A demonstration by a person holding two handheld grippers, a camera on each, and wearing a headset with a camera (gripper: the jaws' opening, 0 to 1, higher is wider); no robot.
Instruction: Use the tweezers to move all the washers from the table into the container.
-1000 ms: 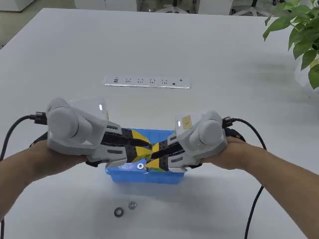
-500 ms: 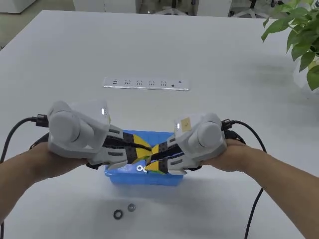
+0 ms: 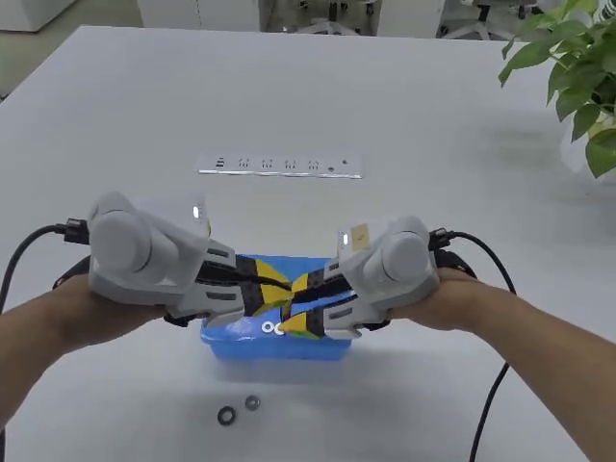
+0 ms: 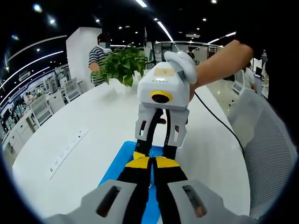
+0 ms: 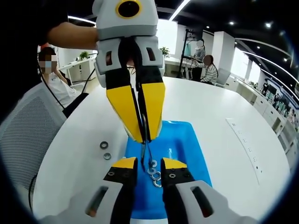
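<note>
While the white table (image 3: 433, 144) is stretching away under everything, with a leafy plant (image 3: 577, 77) standing at its far right corner, the two grippers are meeting nose to nose above its near edge. The left gripper (image 3: 277, 286) is clenching its yellow-tipped jaws on the tweezers (image 5: 144, 151), which are pointing down into the blue container (image 3: 274, 346). The right gripper (image 5: 149, 164) is facing it with its jaws standing slightly apart, the tweezer tips hanging in the gap between them; I cannot tell whether they are touching either jaw. The container is sitting directly beneath both grippers, and a white power strip (image 3: 279, 166) is lying well beyond it. Several washers (image 5: 154, 171) are resting together on the container floor, just under the tweezer tips. Two more washers (image 3: 239, 409) are lying side by side on the table, near the container's front wall.
</note>
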